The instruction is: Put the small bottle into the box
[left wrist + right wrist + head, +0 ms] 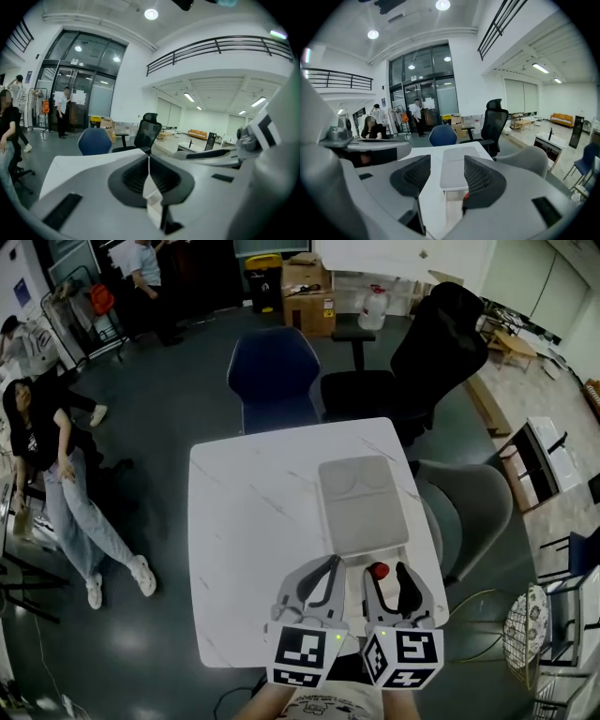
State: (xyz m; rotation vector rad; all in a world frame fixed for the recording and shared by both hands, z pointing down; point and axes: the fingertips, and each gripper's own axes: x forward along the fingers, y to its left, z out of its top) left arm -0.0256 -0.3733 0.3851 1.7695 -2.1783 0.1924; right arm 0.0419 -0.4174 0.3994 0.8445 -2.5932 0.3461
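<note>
Nearest the person, the two marker cubes (302,652) (405,652) sit over the near edge of the white table (239,540).

The left gripper (323,570) is closed. In the left gripper view its pads (136,174) meet along one line with nothing between them. It lies just left of the right gripper and points toward the near left corner of the box.

The right gripper (386,568) has its jaws partly apart and grips nothing. The small bottle (378,571), known by its red cap, stands at the tips of these jaws. In the right gripper view the cap (465,197) shows only as a red sliver at the lower inner edge of the right-hand pad (480,180). Contact with that pad cannot be established.

The bottle is at the near end of the grey box (361,502). Whether it stands inside the box or just in front of it cannot be told. The box runs lengthwise away from the person.

The box occupies the right half of the table, near the right edge. Left of it is a broad stretch of open marble. A grey chair (473,512) stands close against the right edge. At the far edge stand a blue chair (274,376) and a black office chair (431,343). Beyond is open dark floor, with a seated person (42,456) well to the left.
</note>
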